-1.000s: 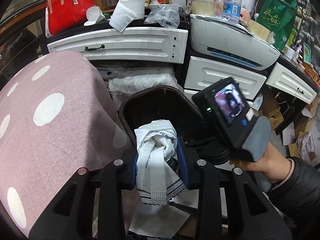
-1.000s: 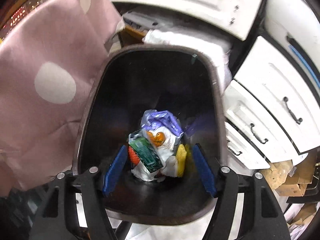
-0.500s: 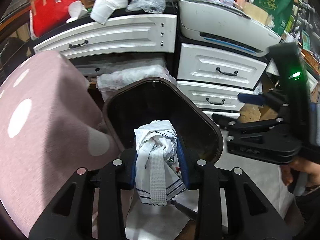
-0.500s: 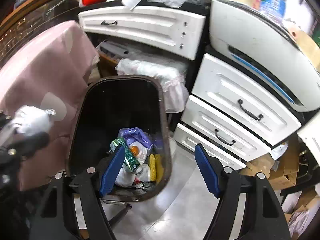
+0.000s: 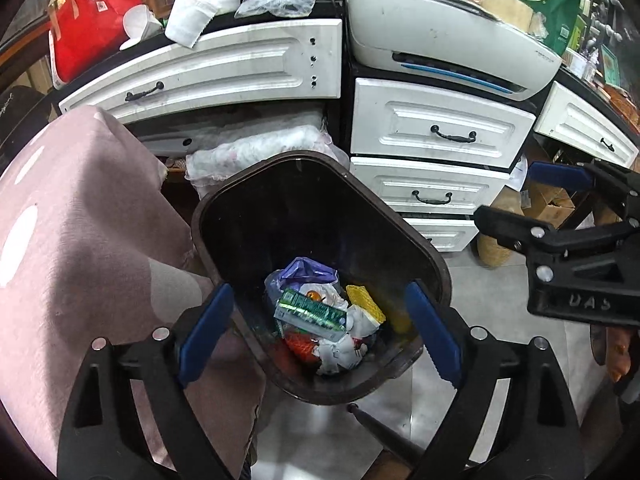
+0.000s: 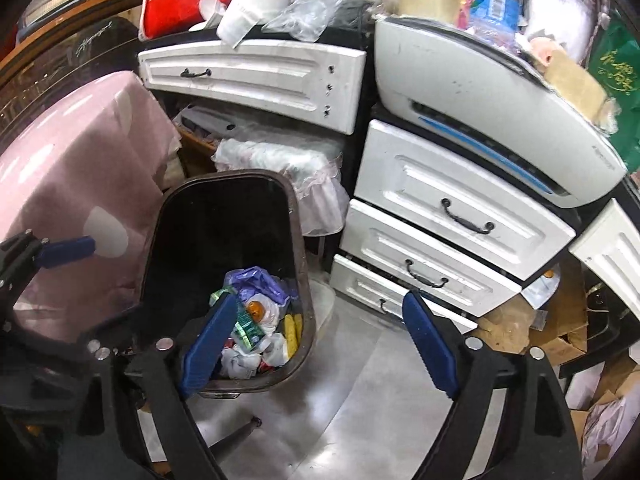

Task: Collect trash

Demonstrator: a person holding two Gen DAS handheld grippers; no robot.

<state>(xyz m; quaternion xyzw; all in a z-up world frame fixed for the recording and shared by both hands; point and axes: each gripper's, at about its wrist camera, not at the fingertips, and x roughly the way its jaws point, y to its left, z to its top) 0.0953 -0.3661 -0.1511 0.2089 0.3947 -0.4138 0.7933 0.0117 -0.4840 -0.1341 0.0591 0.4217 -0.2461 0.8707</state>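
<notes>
A dark brown trash bin (image 5: pixel 424 252) stands on the floor below me, also in the right wrist view (image 6: pixel 298 240). Trash lies at its bottom: a green carton (image 5: pixel 310 314), a purple bag (image 5: pixel 306 272), a yellow piece (image 5: pixel 364 306) and white crumpled paper (image 5: pixel 340 350). My left gripper (image 5: pixel 320 334) is open and empty over the bin's near rim. My right gripper (image 6: pixel 318 342) is open and empty, over the bin's right edge and the floor; it shows at the right of the left wrist view (image 5: pixel 532 204).
A pink polka-dot cloth (image 5: pixel 80 232) covers something left of the bin. White drawers (image 5: pixel 436 136) and a white printer (image 5: pixel 448 48) stand behind, with cluttered tops. Cardboard boxes (image 6: pixel 560 328) lie on the floor at right. A white bundle (image 5: pixel 260 148) lies behind the bin.
My left gripper has opened and let go of the white crumpled bag, which now lies in the bin. My right gripper has pulled back up and to the right of the bin.
</notes>
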